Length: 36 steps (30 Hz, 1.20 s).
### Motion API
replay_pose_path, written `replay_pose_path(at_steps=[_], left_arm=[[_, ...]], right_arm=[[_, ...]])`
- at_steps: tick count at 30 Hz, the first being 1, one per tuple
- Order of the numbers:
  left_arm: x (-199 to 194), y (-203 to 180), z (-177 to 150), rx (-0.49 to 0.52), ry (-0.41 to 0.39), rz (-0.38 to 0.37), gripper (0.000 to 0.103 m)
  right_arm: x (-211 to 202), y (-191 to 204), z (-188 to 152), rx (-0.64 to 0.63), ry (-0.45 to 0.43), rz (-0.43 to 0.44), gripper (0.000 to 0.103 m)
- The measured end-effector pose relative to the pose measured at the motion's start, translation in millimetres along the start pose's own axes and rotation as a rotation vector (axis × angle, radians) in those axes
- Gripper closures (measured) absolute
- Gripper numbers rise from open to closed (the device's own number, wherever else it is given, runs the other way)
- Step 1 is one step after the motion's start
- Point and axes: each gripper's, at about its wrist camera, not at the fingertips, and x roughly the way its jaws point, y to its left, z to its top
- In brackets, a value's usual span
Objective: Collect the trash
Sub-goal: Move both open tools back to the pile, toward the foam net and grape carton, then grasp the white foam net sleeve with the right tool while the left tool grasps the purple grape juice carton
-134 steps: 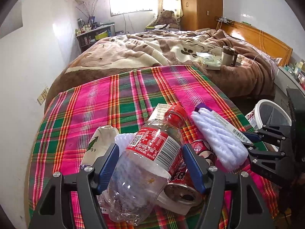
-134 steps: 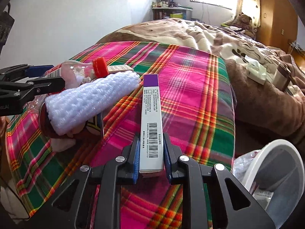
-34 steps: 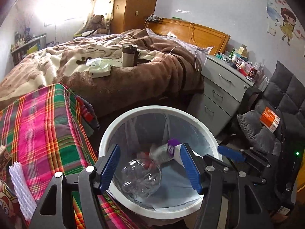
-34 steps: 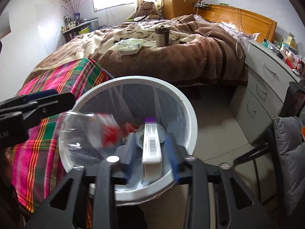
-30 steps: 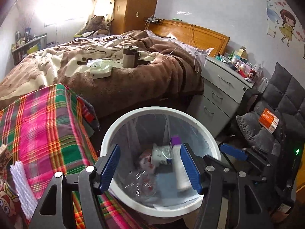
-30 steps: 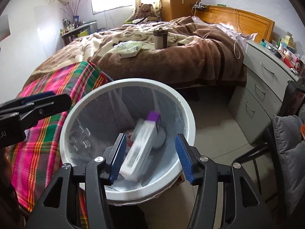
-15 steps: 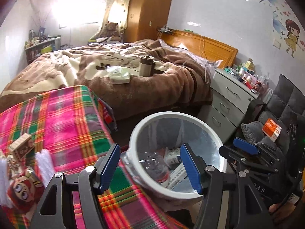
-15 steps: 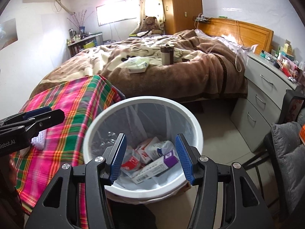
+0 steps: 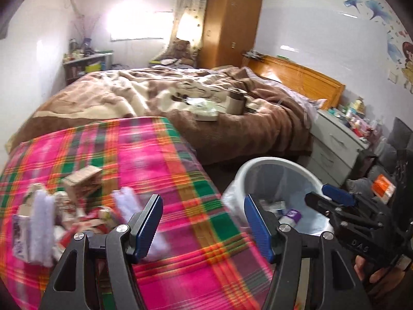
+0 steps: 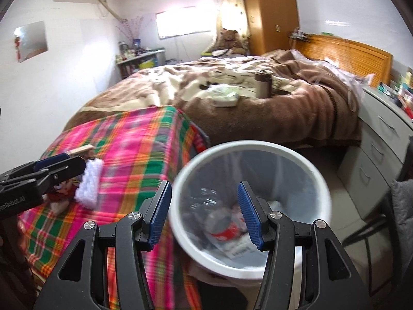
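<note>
Clearly, nothing is carried at this moment: the left gripper (image 9: 204, 222) is seen with its jaws spread and empty above the plaid-covered table (image 9: 165, 155), and the right gripper (image 10: 204, 215) likewise stands with jaws spread and empty over the white bin (image 10: 304, 165).

Some trash has already been dropped in the bin, where a bottle with a red label (image 10: 224, 228) and a purple-ended box (image 9: 291, 215) can be made out. More trash is left in a loose heap (image 9: 64, 206) at the near left part of the table, with a white knitted piece (image 9: 124, 201) and a small cardboard box (image 9: 84, 180) among it; the rest of the heap is too blurred to be told apart.

Several risks can be judged from this. Because the heap is tangled, two things could be caught at once and one shed over the table edge on the way to the bin. The soft knitted piece could be pinched only at a fold and slip out. The bin stands just beside the table corner, so it could be knocked and tipped if a gripper were swung low. The two grippers are near each other and could be brought into collision.
</note>
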Motion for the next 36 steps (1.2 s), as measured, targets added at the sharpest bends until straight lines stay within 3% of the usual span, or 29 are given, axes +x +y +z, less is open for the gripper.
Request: replay_pose_path(at_steps=[5, 22, 36], left_arm=[[-12, 38, -7, -0.064, -0.012, 0.051, 0.038], [-50, 158, -41, -0.227, -0.016, 0.312, 0.038], [-51, 231, -68, -0.361, 0.035, 0.369, 0.038]], right_arm=[[9, 25, 1, -0.043, -0.004, 0.057, 0.048], [60, 112, -3, -0.157, 0.132, 0.239, 0.048], [89, 150, -7, -0.197, 0.234, 0.284, 0.048]])
